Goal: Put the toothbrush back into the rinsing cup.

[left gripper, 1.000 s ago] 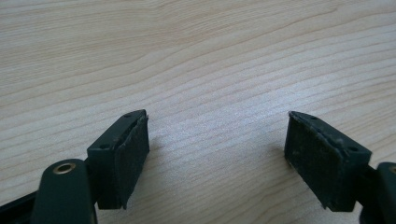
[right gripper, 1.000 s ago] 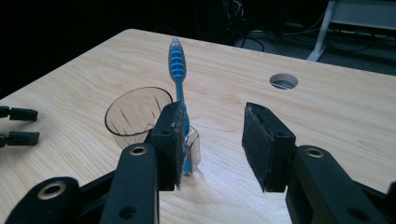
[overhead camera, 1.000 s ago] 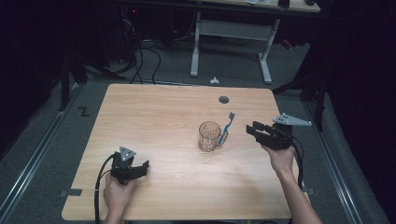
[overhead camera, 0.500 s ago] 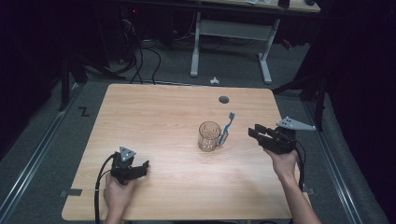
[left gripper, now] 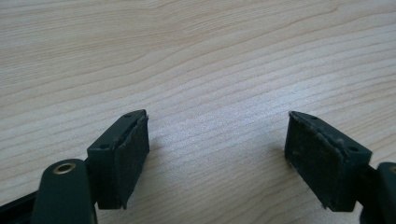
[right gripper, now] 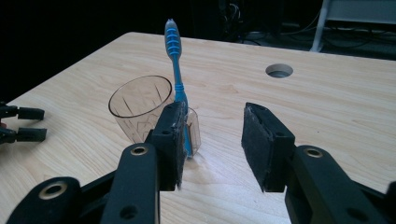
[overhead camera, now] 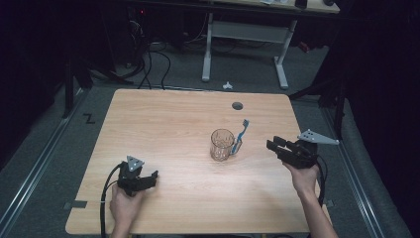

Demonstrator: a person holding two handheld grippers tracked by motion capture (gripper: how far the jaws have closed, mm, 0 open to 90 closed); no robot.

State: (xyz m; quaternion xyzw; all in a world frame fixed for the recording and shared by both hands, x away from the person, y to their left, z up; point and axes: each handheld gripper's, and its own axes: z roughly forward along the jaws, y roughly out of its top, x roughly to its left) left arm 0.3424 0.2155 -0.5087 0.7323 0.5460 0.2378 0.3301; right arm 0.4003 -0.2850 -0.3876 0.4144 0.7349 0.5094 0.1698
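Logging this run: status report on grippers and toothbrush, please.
Both grippers, left and right, open, empty. Toothbrush upright through mug handle. Path clear.

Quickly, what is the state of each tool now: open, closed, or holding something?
Left tool: open, holding nothing, over the bare table.
Right tool: open, holding nothing, near the toothbrush and cup.

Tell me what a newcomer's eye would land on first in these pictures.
A clear mug stands near the middle of the wooden table, with a blue toothbrush standing upright through its handle. The right tool hovers open just right of it, and the left tool sits open at the near left edge.
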